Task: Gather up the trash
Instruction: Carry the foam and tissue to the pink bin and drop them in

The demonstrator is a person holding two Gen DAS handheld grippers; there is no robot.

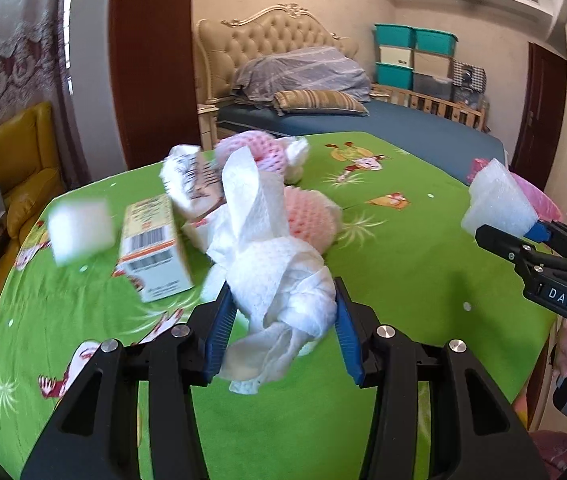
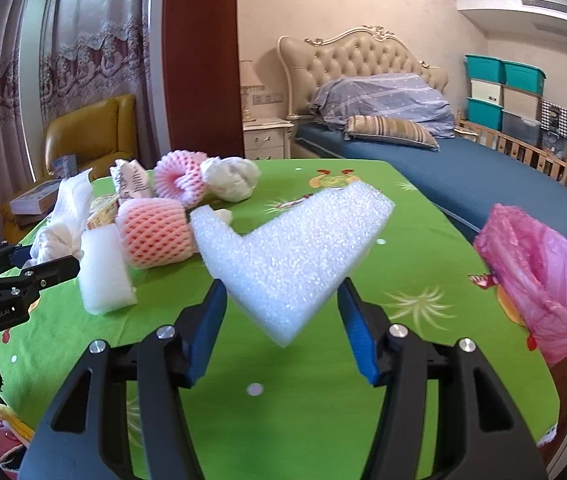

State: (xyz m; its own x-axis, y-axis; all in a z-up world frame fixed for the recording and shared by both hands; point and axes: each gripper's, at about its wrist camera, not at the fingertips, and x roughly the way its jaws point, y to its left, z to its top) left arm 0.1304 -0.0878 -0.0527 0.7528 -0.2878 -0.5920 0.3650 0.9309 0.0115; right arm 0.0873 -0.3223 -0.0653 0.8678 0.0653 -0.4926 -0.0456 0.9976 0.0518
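My left gripper (image 1: 283,312) is shut on a crumpled white paper towel (image 1: 279,280) and holds it above the green tablecloth (image 1: 403,272). My right gripper (image 2: 281,308) is shut on an L-shaped white foam piece (image 2: 295,256), also held above the table; it shows in the left wrist view (image 1: 497,204) too. A pink trash bag (image 2: 543,276) stands open at the table's right edge. Left on the table lie a white foam block (image 2: 103,272), pink foam fruit nets (image 2: 155,236), a small carton (image 1: 155,248) and crumpled paper (image 2: 231,178).
The table edge curves round near the front and right. A bed (image 2: 463,168) stands behind the table, a yellow armchair (image 2: 91,136) with boxes at the left. Storage bins (image 2: 503,92) are stacked at the back right.
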